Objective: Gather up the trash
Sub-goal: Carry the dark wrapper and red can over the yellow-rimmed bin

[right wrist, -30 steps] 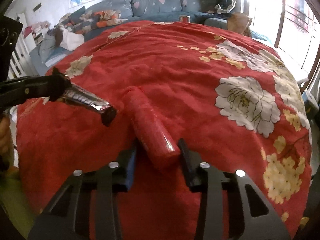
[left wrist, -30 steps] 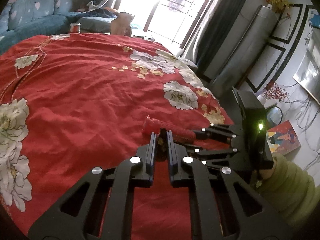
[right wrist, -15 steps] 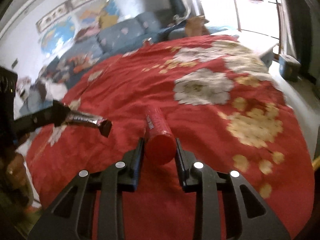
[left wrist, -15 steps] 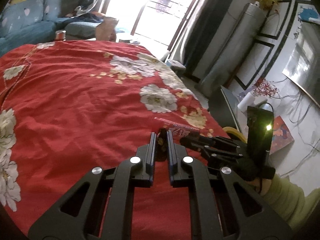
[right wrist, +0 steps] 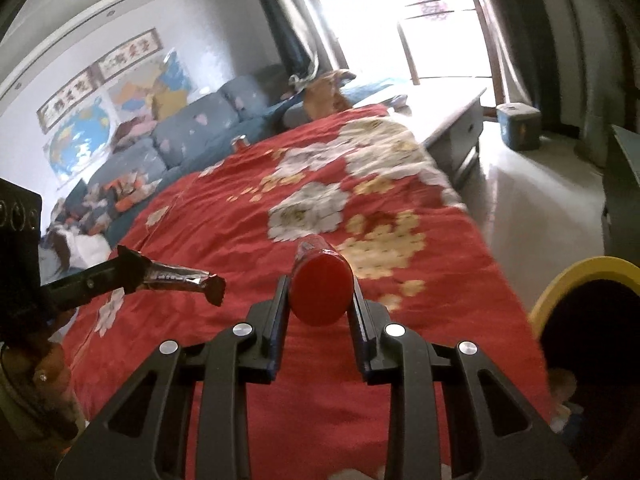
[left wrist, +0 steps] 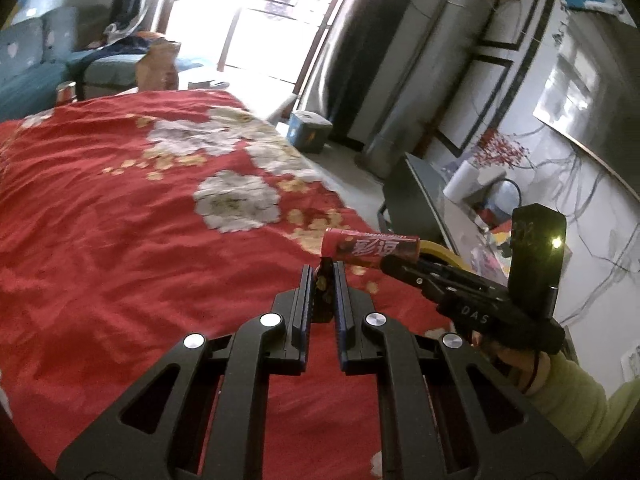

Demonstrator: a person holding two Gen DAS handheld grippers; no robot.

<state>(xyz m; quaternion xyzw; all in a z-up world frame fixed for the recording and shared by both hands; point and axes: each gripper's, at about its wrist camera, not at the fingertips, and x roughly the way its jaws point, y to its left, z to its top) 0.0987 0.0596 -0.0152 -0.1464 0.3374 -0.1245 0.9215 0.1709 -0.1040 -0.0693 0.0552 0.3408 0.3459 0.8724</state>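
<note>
Bright living room with a glaring window (right wrist: 436, 20) at the far end; blue sofa (right wrist: 188, 136) along the far left wall, maps and framed scrolls above it; red floral bedspread (left wrist: 132, 216) over a bed filling most of both views; small blue-grey box (left wrist: 309, 131) on the floor by the curtain, far right of the bed; yellow-rimmed bin (right wrist: 584, 300) at the near right edge of the bed, dark inside. Left tongs (left wrist: 323, 276) drawn narrow, clamped on a crumpled silvery wrapper (right wrist: 178, 278); seen from the right wrist, sticking out sideways past the fingertips with a dark torn end, held in the air above the bedspread, left of the can. Right tongs (right wrist: 320, 292) closed on a red can-shaped tube (right wrist: 321, 294), gripped by its sides near the flat red end facing the camera, long axis pointing away along the fingers; from the left wrist, the same tube (left wrist: 370, 249) lying level in the air, white lettering on its side, raised clear of the bedspread near the right edge of the bed, with the yellow rim just behind it. Green sleeve (left wrist: 580, 396) at the near right behind the right tongs.
</note>
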